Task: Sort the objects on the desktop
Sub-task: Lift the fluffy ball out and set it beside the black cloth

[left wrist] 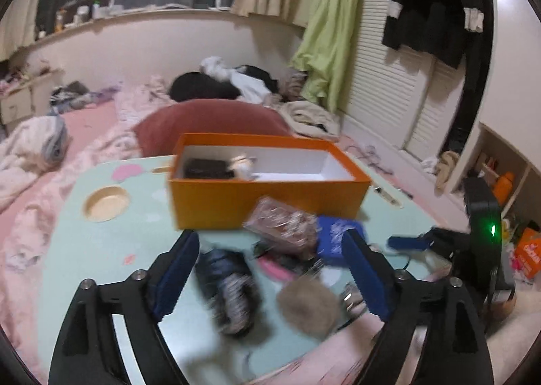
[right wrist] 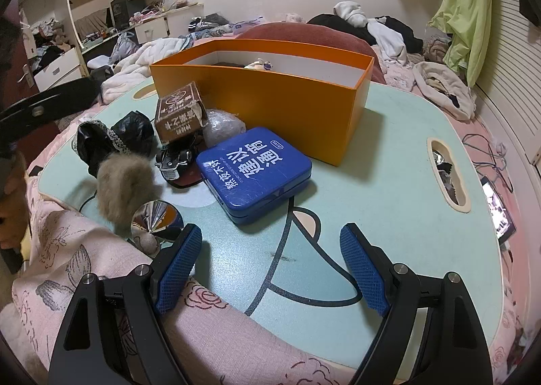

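Observation:
An orange box (left wrist: 270, 199) (right wrist: 270, 97) stands open at the back of the pale green lap table (left wrist: 118, 243) (right wrist: 389, 182). Inside it lie a dark item (left wrist: 208, 168) and a small figure (left wrist: 241, 163). In front are a blue tin (right wrist: 257, 172), a brown carton (right wrist: 179, 111), a toy car (right wrist: 175, 158), a black lacy cloth (right wrist: 98, 141), a fur ball (right wrist: 125, 178) and a silver cone (right wrist: 155, 216). My left gripper (left wrist: 272, 270) hovers open above the cloth (left wrist: 230, 287) and fur ball (left wrist: 307, 307), gripping nothing. My right gripper (right wrist: 270, 249) is open over the table's near edge, empty.
The table rests on a bed with pink bedding (right wrist: 84, 283) and a red pillow (left wrist: 209, 118) behind the box. A round cup recess (left wrist: 106, 204) sits left, a handle slot (right wrist: 448, 175) right. A lit phone (right wrist: 497, 212) lies on the bed at far right.

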`<control>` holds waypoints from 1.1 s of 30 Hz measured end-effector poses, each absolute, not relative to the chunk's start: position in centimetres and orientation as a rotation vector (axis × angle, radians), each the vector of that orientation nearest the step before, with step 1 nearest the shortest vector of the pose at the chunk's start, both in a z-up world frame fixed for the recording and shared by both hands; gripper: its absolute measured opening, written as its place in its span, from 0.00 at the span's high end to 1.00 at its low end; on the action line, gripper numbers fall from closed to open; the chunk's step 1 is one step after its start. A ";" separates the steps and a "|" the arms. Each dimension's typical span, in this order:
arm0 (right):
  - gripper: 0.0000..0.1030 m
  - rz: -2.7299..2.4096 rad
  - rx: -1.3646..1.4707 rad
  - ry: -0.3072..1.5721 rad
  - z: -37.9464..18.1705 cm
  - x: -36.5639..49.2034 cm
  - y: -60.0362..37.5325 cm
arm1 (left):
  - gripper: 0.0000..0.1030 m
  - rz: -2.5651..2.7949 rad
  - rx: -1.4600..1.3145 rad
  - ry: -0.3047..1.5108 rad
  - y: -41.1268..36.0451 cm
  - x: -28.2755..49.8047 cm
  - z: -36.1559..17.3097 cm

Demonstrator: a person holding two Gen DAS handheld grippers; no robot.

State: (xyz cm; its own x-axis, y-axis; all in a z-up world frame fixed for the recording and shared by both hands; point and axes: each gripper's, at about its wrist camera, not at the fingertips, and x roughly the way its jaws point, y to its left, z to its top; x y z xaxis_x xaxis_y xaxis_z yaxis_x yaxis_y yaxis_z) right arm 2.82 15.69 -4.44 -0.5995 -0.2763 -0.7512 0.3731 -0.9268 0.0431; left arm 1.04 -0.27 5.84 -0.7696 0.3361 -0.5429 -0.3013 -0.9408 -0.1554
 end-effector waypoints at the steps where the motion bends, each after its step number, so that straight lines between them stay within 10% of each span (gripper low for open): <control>1: 0.19 -2.519 1.154 0.167 -4.4 2.8 15.7 | 0.13 2.671 -0.860 -0.057 -0.9 1.7 5.5; 9: 0.19 -2.521 1.156 0.174 -4.4 3.0 15.8 | 0.11 2.537 -1.081 0.214 1.0 3.1 0.1; 25: 0.19 -2.506 1.153 0.143 -4.3 2.8 16.4 | 0.00 2.731 -1.081 0.089 1.3 0.7 -1.3; 33: 0.66 -2.449 1.032 0.016 -0.1 1.1 15.4 | 0.00 2.731 -1.079 0.088 1.2 0.6 -1.3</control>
